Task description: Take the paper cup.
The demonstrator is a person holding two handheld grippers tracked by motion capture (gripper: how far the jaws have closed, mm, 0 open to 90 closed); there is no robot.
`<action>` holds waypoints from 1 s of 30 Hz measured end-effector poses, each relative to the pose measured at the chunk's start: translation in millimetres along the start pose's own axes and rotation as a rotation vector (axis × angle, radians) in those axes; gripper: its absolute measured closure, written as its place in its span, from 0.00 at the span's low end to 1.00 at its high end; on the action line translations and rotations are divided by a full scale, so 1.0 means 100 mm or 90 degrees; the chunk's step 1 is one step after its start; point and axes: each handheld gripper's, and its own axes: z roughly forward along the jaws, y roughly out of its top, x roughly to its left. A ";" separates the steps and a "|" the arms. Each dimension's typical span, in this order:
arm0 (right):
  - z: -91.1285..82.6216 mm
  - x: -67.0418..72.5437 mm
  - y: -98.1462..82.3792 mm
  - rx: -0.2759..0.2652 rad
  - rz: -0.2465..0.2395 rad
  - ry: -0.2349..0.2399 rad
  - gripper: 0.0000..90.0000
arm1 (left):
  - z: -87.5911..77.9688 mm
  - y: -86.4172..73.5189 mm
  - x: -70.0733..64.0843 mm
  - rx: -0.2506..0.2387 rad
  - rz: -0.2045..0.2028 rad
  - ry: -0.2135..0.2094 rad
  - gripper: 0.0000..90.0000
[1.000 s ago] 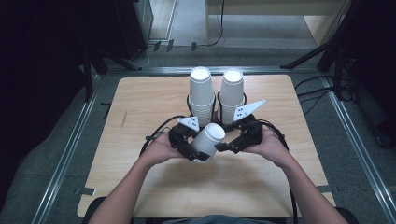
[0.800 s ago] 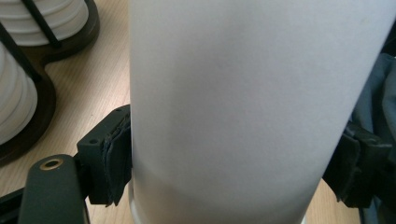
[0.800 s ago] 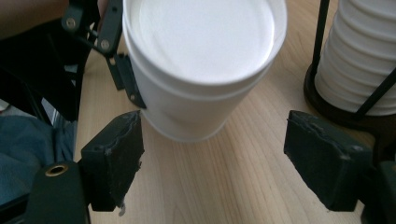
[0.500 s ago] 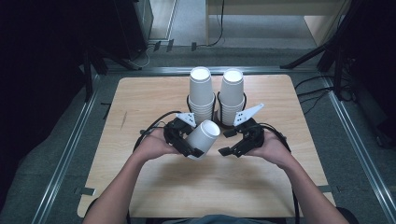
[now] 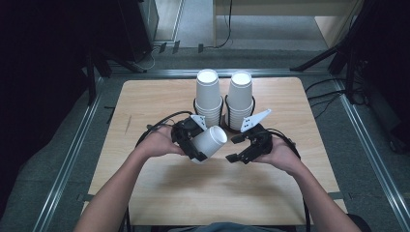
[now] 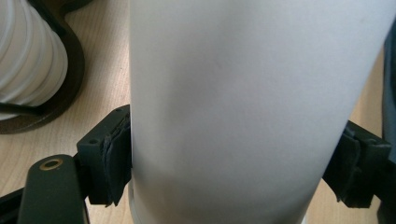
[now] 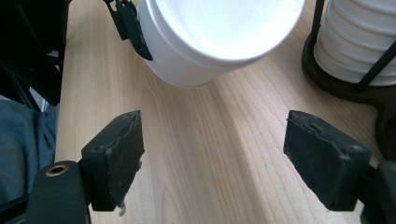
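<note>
Gripping a white paper cup (image 5: 209, 143) across its wall, the left hand-held gripper (image 5: 189, 140) holds it tilted above the wooden tabletop (image 5: 145, 101), the cup's open mouth turned toward the right hand-held gripper (image 5: 241, 147). Seen from the left gripper view, both black pads (image 6: 114, 158) press against the cup (image 6: 243, 107) on either side, with the tabletop (image 6: 100, 60) visible behind it. Just to the right, across a small gap, the right hand-held gripper has its jaws spread wide with nothing between them; its pads (image 7: 116, 154) stand apart over bare wood (image 7: 210, 154) in the right gripper view, and the cup's rim (image 7: 219, 32) sits ahead of them, not touching. Those jaws narrowed slightly within the last second. Behind both hands, at the far middle of the tabletop, two stacks of white cups stand upright side by side in dark ring holders, the left stack (image 5: 208, 96) just beside the right stack (image 5: 240, 99).
</note>
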 end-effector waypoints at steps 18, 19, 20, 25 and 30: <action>0.17 0.05 0.13 0.013 -0.027 0.012 0.22 | 0.29 0.19 -0.09 0.066 0.048 -0.029 0.17; 0.19 0.05 0.13 0.019 -0.031 0.009 0.22 | 0.30 0.19 -0.10 0.067 0.050 -0.028 0.17; 0.20 0.05 0.14 0.024 -0.033 0.010 0.22 | 0.31 0.19 -0.10 0.067 0.052 -0.032 0.17; 0.22 0.07 0.15 0.037 -0.037 0.021 0.24 | 0.33 0.20 -0.12 0.074 0.071 -0.032 0.16; 0.19 0.07 0.15 0.038 -0.044 0.030 0.27 | 0.31 0.19 -0.15 0.068 0.085 -0.021 0.16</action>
